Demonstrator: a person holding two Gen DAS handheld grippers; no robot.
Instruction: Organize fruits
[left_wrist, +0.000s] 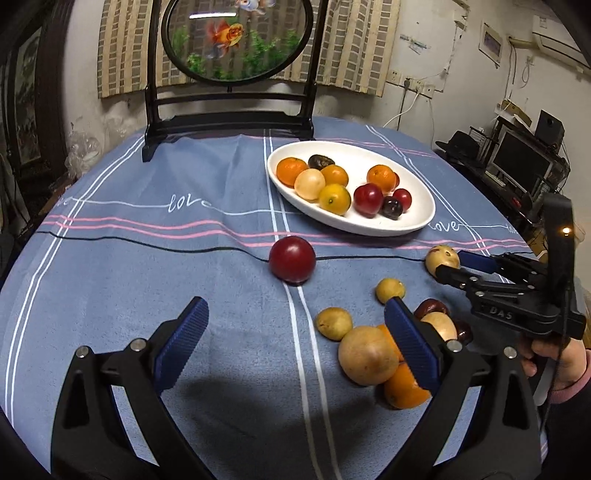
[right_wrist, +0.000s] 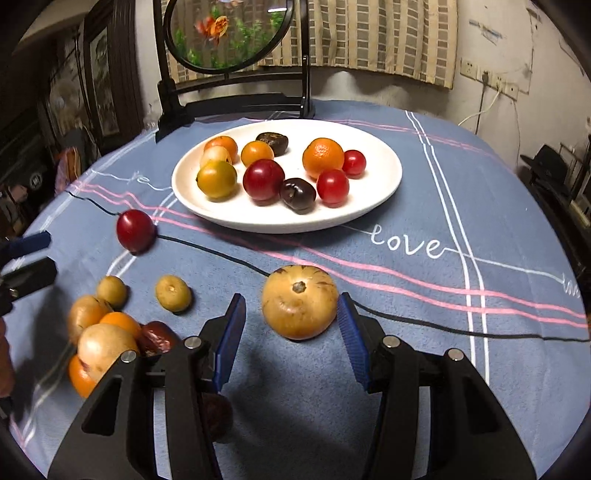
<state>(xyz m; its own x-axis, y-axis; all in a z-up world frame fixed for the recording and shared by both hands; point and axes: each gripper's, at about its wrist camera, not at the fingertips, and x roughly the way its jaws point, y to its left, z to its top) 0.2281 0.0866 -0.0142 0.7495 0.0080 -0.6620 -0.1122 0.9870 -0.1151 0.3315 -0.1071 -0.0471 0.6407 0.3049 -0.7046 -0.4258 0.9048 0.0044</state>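
A white plate holds several oranges, plums and dark fruits. A red plum lies alone on the blue cloth, ahead of my left gripper, which is open wide with nothing in it. My right gripper is open around a tan round fruit. Its right pad is at the fruit's side and a gap shows at the left pad. Between the two grippers lies a cluster of tan fruits, oranges and dark jujubes.
A round fish-picture screen on a black stand rises at the table's far edge behind the plate. A person's hand holds the right gripper's handle. A desk with a monitor is off the table to the right.
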